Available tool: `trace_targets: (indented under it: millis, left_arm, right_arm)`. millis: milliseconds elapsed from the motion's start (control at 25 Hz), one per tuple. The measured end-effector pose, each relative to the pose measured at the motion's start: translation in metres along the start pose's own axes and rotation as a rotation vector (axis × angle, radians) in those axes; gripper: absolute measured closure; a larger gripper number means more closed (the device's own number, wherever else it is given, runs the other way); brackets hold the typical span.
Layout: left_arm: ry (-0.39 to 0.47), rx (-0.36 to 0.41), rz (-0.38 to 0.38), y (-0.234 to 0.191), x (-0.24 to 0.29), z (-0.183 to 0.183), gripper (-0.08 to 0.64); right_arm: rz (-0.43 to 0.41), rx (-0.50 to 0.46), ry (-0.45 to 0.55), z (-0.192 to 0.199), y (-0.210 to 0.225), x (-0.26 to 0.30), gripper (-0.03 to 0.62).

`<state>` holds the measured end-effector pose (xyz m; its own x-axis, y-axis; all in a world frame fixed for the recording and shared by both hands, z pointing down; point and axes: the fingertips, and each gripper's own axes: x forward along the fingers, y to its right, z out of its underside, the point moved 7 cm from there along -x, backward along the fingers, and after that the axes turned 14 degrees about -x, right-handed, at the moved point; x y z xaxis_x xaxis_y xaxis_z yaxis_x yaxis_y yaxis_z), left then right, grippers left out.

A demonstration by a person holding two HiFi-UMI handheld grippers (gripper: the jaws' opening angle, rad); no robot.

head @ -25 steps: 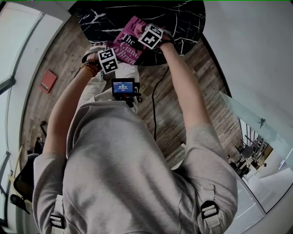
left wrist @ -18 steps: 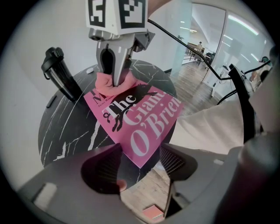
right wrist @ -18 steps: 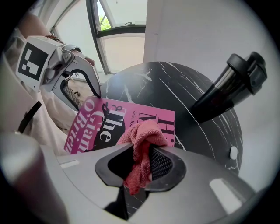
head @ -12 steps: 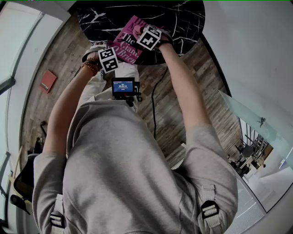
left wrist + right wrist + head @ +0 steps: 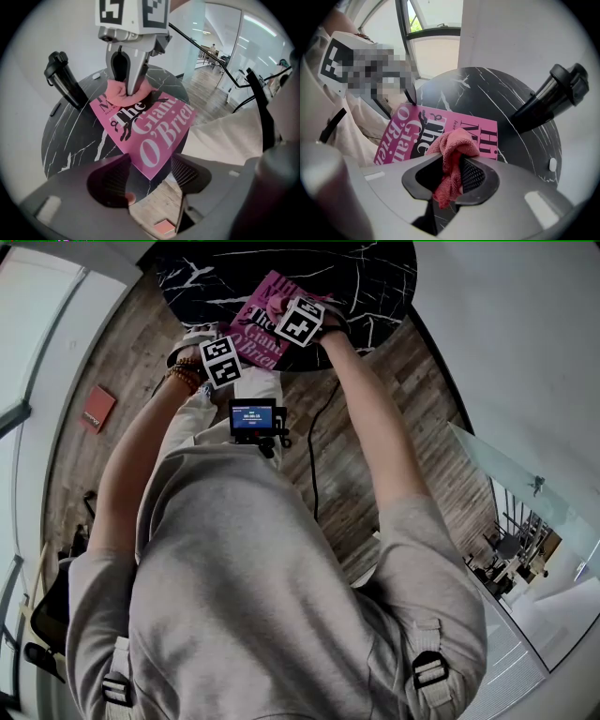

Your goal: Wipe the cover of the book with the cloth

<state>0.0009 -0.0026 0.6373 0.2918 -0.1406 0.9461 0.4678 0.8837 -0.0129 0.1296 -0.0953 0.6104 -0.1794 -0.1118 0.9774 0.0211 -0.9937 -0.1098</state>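
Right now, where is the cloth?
In the right gripper view, the cloth is pinched in the right gripper, on the pink book, at its end nearer the black bottle.

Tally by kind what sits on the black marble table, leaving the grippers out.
book: 1
cloth, pressed on the book: 1
black flask: 1
small white object: 1
Total: 4

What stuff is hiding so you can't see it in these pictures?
Left gripper view: the cloth and the right gripper cover the top words on the book.
Head view: the right gripper hides most of the cloth.
Head view: the red flat thing on the floor is too small to name.
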Motion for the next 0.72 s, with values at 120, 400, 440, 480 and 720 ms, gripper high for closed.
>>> trace_targets:
  millis: [120,400,440,480,720]
  left_arm:
    - [-0.002,0.001,0.001,-0.001,0.001,0.0,0.281]
    - [0.003,-0.001,-0.001,0.0,0.002,0.0,0.281]
    - [0.003,0.0,-0.001,0.0,0.002,-0.001,0.281]
    - [0.003,0.002,-0.002,-0.001,0.002,-0.001,0.281]
    - [0.005,0.013,-0.011,-0.001,0.003,-0.001,0.285]
  right_arm:
    - [-0.004,-0.001,0.0,-0.001,-0.003,0.001,0.502]
    - [-0.011,-0.001,-0.001,-0.004,-0.012,0.002,0.502]
    - [-0.011,0.0,0.001,-0.004,-0.013,0.002,0.502]
    - [-0.011,0.001,0.004,-0.005,-0.014,0.002,0.502]
    - [-0.011,0.006,0.004,-0.008,-0.021,0.001,0.502]
